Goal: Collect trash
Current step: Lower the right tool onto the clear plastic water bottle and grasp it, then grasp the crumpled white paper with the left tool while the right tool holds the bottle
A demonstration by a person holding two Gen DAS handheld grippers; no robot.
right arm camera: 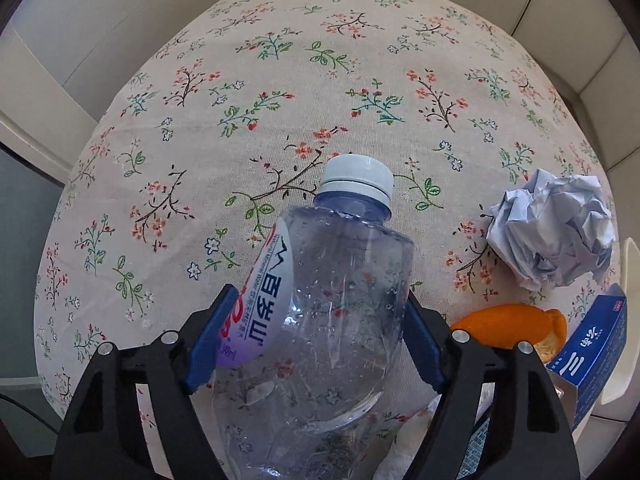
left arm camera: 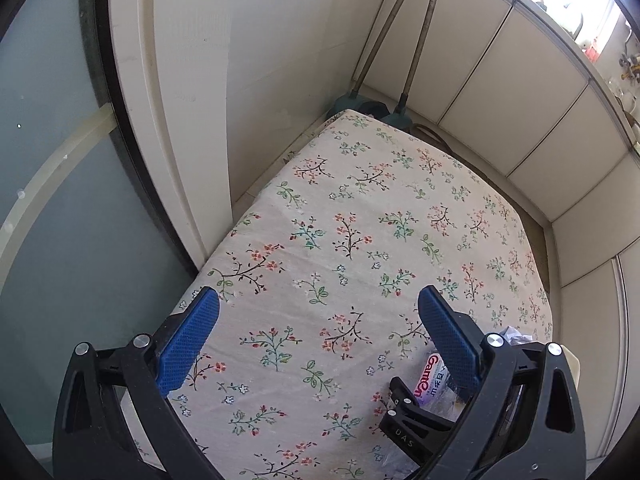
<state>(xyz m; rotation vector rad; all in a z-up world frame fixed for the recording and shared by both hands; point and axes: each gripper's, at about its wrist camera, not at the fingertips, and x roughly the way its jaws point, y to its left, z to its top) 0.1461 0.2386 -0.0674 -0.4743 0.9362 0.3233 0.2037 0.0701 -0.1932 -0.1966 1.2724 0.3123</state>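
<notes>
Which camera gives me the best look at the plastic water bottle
The right wrist view: the plastic water bottle fills its centre, white cap to body. The left wrist view shows only a piece of its label behind one finger.

bottle [right arm camera: 332, 300] on the tablecloth [right arm camera: 280, 80]; crumpled paper [right arm camera: 552, 228] right, peel [right arm camera: 508, 326] before it.

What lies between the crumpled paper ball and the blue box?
In the right wrist view, an orange peel lies between the paper ball and blue box.
</notes>
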